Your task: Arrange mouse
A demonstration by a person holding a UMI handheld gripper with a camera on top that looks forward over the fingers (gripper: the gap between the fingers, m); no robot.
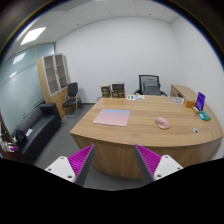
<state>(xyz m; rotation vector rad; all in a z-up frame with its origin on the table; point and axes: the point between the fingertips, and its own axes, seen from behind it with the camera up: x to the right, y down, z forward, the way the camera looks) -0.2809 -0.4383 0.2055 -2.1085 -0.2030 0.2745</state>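
A pink mouse [161, 123] lies on the wooden desk [130, 131], to the right of a pink mouse mat [112, 118]. Mouse and mat are apart, with bare desk between them. My gripper [114, 162] hangs well back from the desk's near edge, above the floor, and stands open. Its magenta pads [82, 157] face each other with nothing between them. Both desk objects lie far beyond the fingertips.
A teal object [203, 116] and a purple upright item [200, 101] sit at the desk's right end. A black office chair [149, 85] stands behind the desk, another chair [72, 96] at the left. A black sofa [36, 128] and a wooden cabinet [55, 75] line the left wall.
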